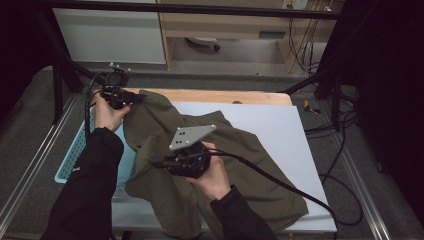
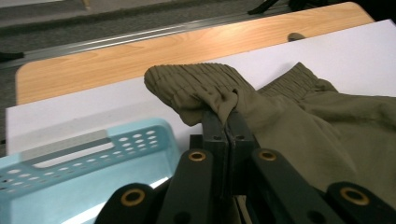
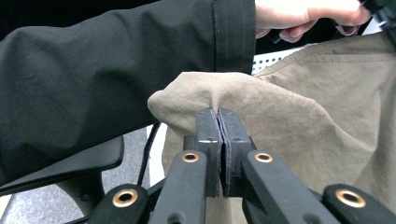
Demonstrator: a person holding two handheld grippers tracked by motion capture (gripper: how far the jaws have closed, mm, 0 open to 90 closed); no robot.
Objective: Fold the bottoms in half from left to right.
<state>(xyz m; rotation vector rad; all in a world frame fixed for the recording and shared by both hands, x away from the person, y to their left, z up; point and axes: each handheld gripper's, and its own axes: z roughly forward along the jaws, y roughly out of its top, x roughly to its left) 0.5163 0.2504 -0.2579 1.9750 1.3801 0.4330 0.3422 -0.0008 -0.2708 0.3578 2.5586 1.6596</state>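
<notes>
Both claws clenching olive pants: L claw pinching waistband, R claw pinching a fold. Thin bites, so cloth risks slipping out w/ any tug over basket.

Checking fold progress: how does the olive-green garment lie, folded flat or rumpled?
Rumpled: the olive-green fabric garment lies bunched on the white sheet, both grippers pinching lifted folds.
</notes>
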